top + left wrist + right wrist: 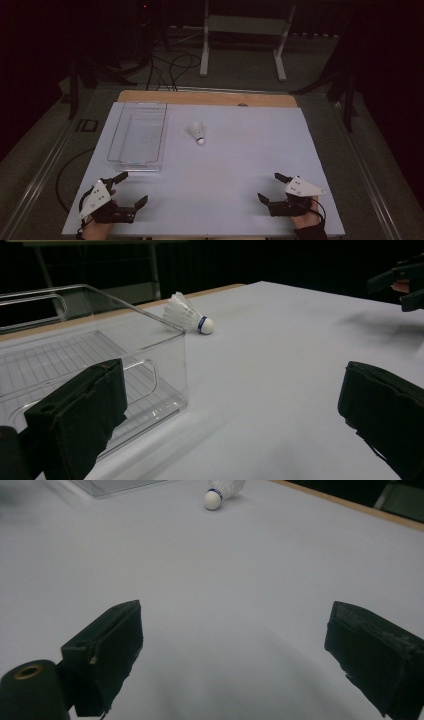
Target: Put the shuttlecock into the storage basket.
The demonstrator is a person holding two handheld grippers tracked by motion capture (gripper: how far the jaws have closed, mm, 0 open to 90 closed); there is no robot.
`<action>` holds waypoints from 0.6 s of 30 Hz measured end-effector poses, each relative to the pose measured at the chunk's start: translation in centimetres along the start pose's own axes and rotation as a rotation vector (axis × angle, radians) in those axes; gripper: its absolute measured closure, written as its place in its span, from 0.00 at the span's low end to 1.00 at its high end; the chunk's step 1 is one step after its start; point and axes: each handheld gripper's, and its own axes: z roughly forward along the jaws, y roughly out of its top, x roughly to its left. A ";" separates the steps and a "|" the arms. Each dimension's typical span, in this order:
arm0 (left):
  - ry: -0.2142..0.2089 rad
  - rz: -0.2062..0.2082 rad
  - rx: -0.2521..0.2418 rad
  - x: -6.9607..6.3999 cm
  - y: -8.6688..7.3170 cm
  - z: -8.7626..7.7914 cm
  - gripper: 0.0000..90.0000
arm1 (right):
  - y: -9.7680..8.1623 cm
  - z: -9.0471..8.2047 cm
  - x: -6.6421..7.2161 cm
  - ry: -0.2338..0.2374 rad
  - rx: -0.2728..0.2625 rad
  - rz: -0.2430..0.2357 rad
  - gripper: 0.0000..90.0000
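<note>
Shuttlecock (198, 132) lying on its side on the white table (240, 165), far of centre, cork end toward me, just right of the clear plastic bin (138, 136) and apart from it. I hold the left gripper (131, 189) at the near left corner, jaws spread wide, nothing between them. My right gripper (271, 187) rests near right, likewise released and empty.

The shuttlecock's (223, 491) feathers are cut off by the top edge.
</note>
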 end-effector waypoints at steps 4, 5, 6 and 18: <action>-0.001 0.001 0.004 0.0 0.0 0.0 0.00 | 0.2 -0.2 0.3 -0.013 -0.013 -0.021 0.10; 0.000 0.003 0.004 0.0 0.0 0.0 0.00 | 0.2 -0.2 0.3 -0.016 -0.015 -0.021 0.10; 0.000 0.003 0.004 0.0 0.0 0.0 0.00 | 0.2 -0.2 0.3 -0.016 -0.015 -0.021 0.10; 0.003 -0.003 0.008 0.0 0.0 0.0 0.00 | 0.5 -0.5 0.5 -0.039 -0.027 -0.019 0.10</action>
